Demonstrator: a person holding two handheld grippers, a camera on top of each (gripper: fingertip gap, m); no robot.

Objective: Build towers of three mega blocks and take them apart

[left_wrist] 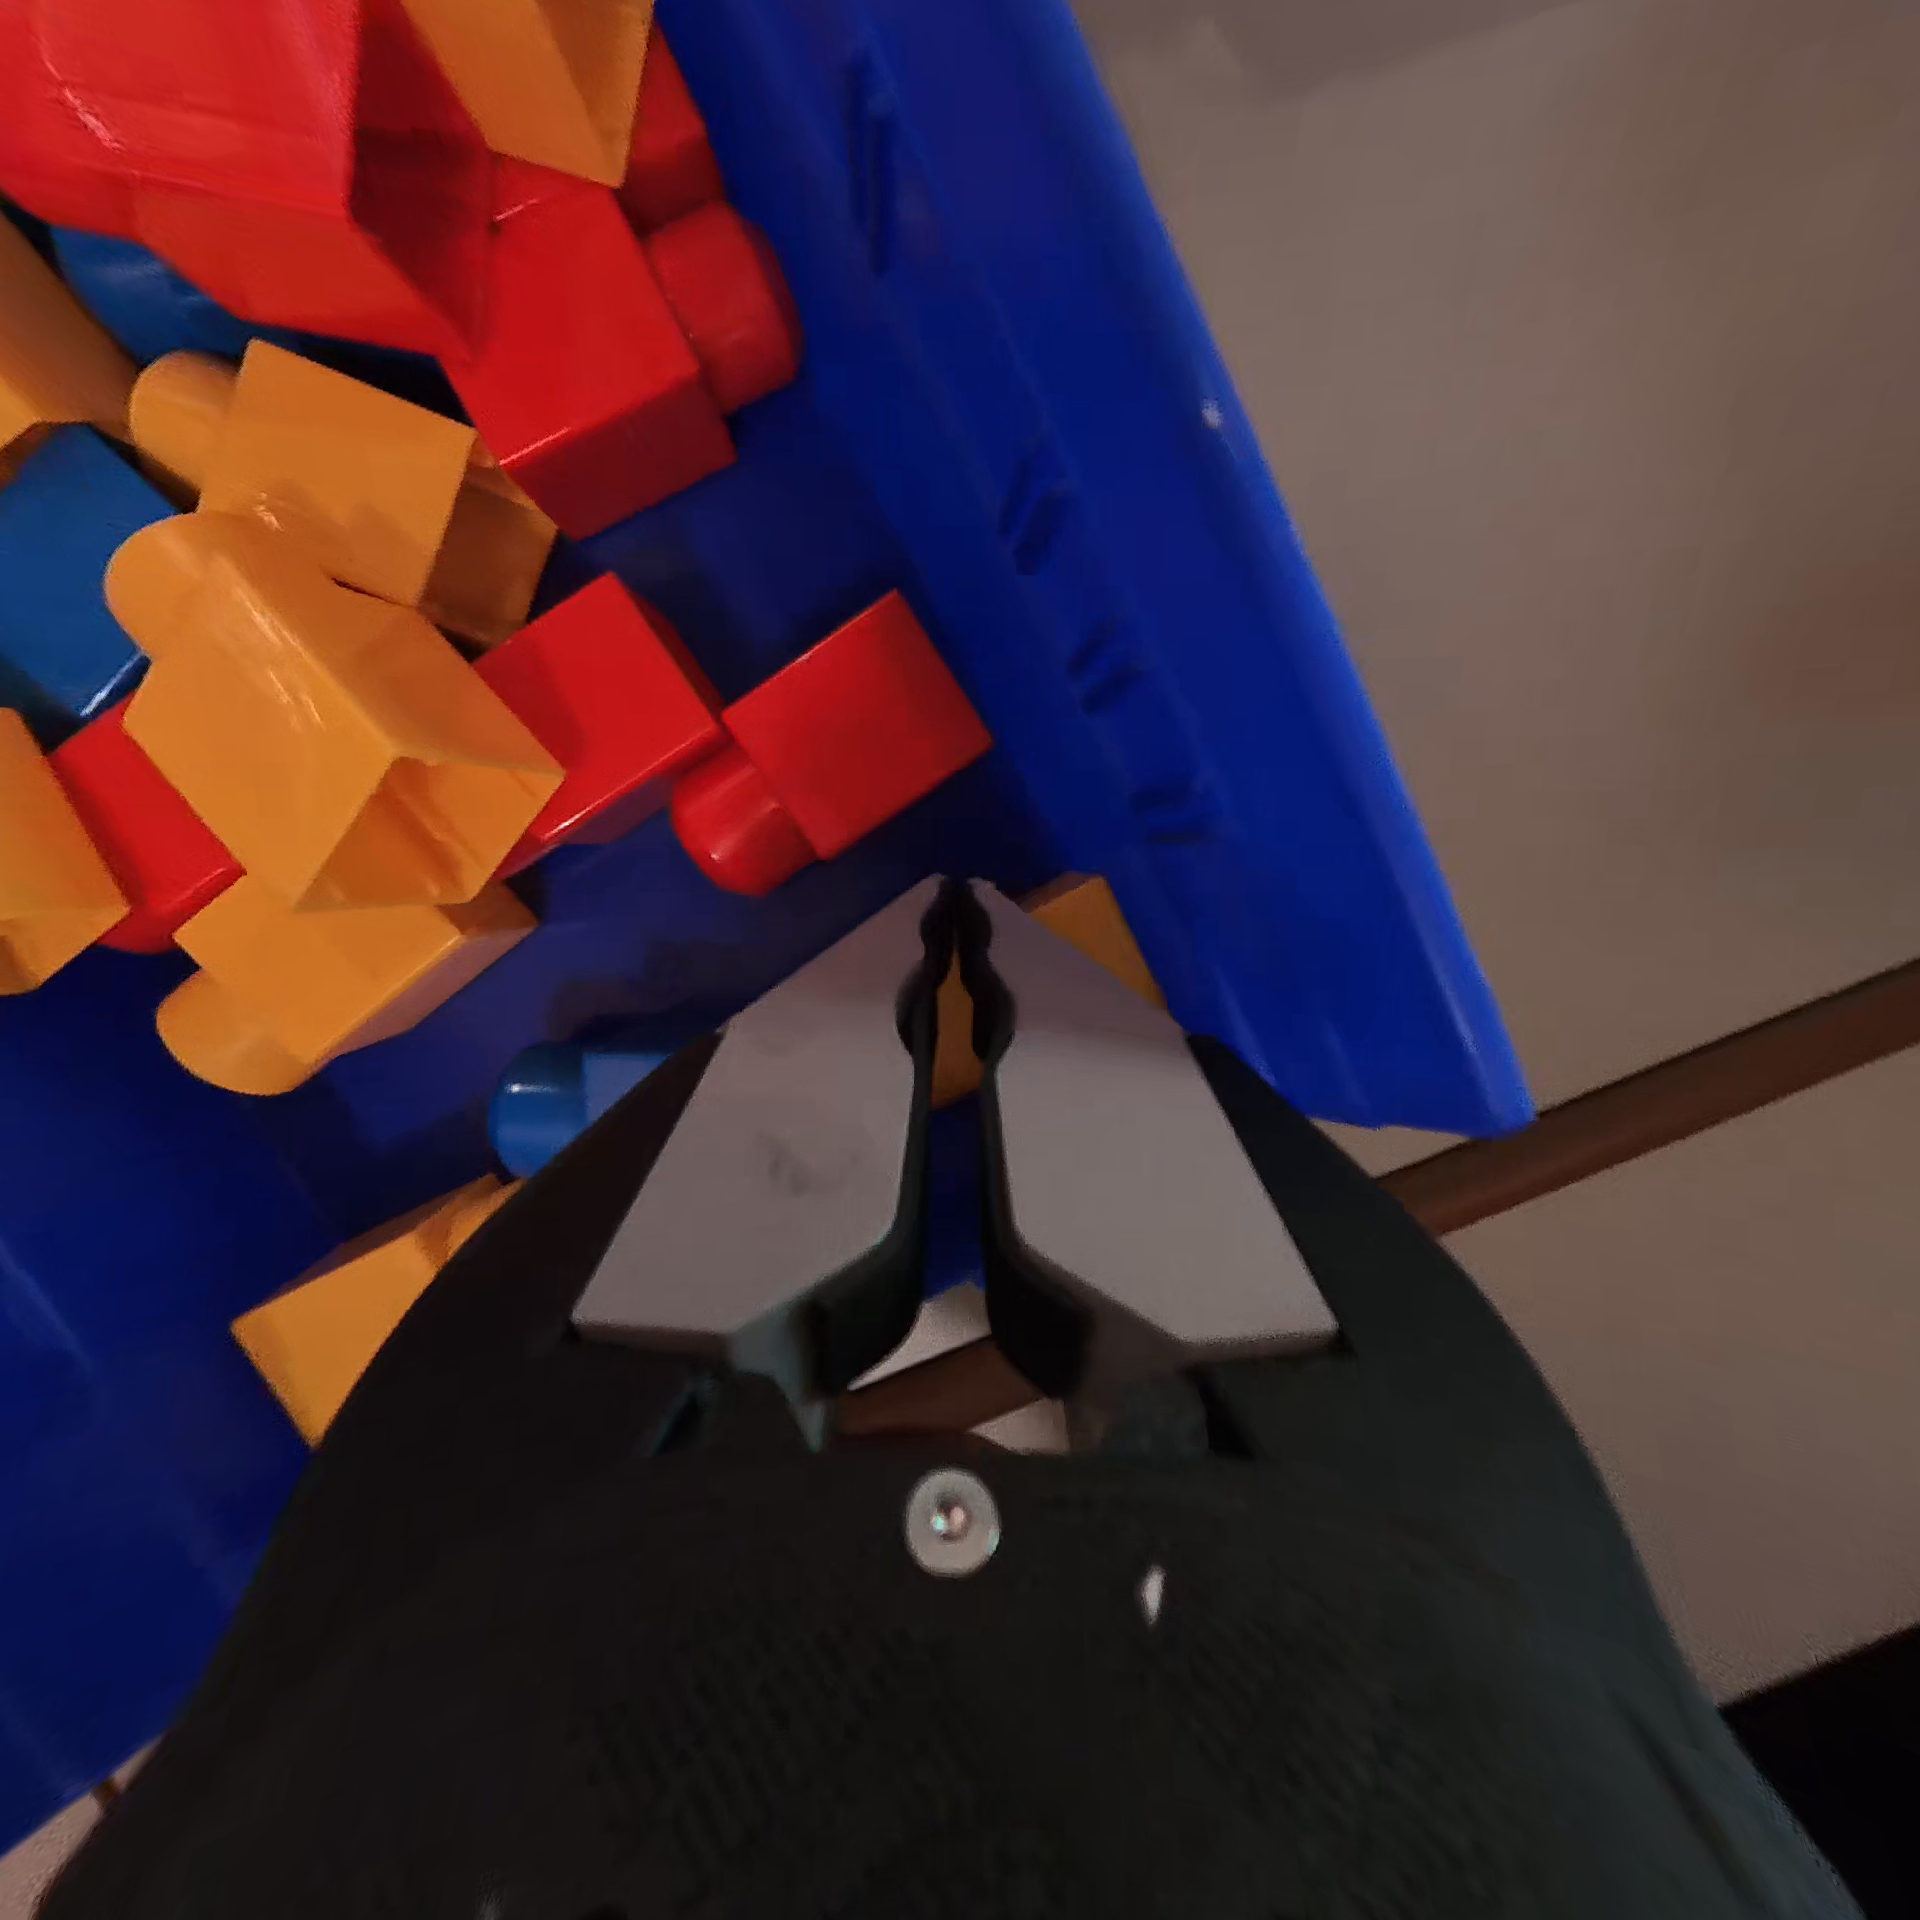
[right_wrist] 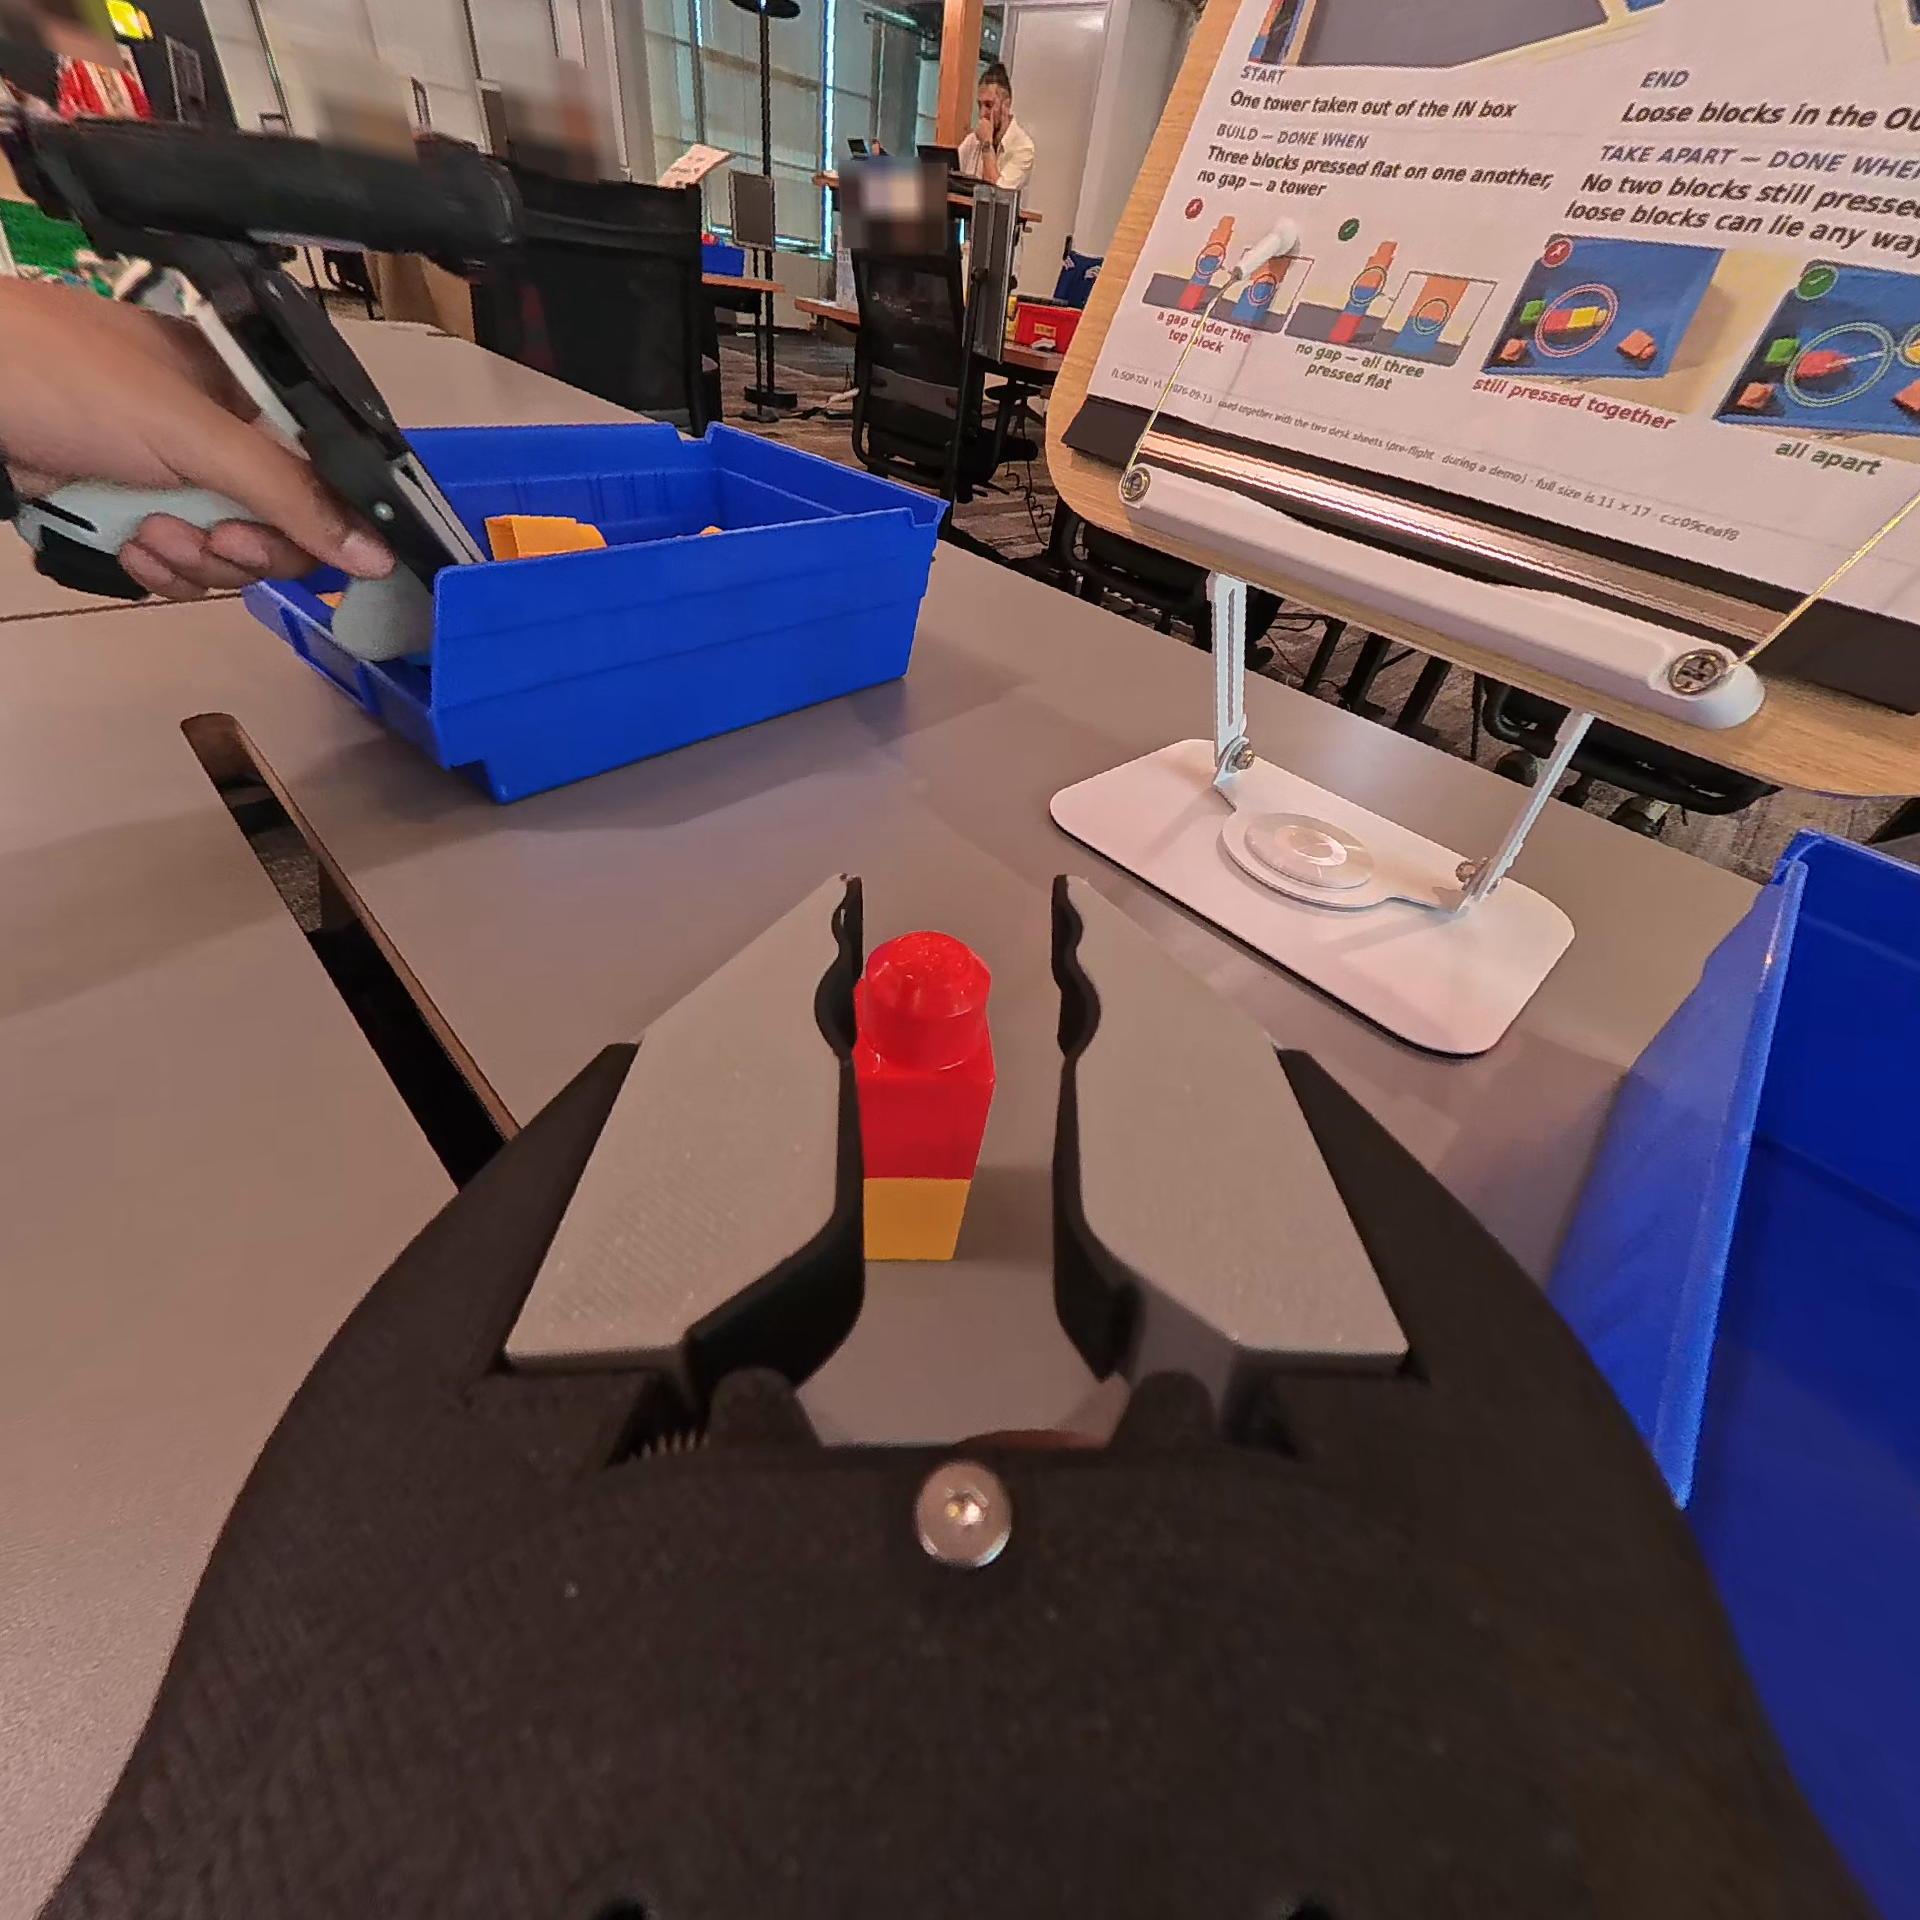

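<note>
Left gripper (left_wrist: 958, 914): fingers pressed together, empty, inside blue bin (left_wrist: 1143, 520).
Right gripper (right_wrist: 956, 935): fingers wide, flanking red-yellow tower (right_wrist: 920, 1122), frame centre.

red-on-yellow tower (right_wrist: 921, 1101) upright, loose blocks (left_wrist: 312, 623) binned

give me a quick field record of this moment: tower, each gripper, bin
tower: red block on yellow block, upright on grey table; only two blocks visible
right gripper: jaws open, either side of the tower
left gripper: jaws shut, holding nothing, tips inside blue bin
bin contents: loose red, yellow and blue blocks
</note>
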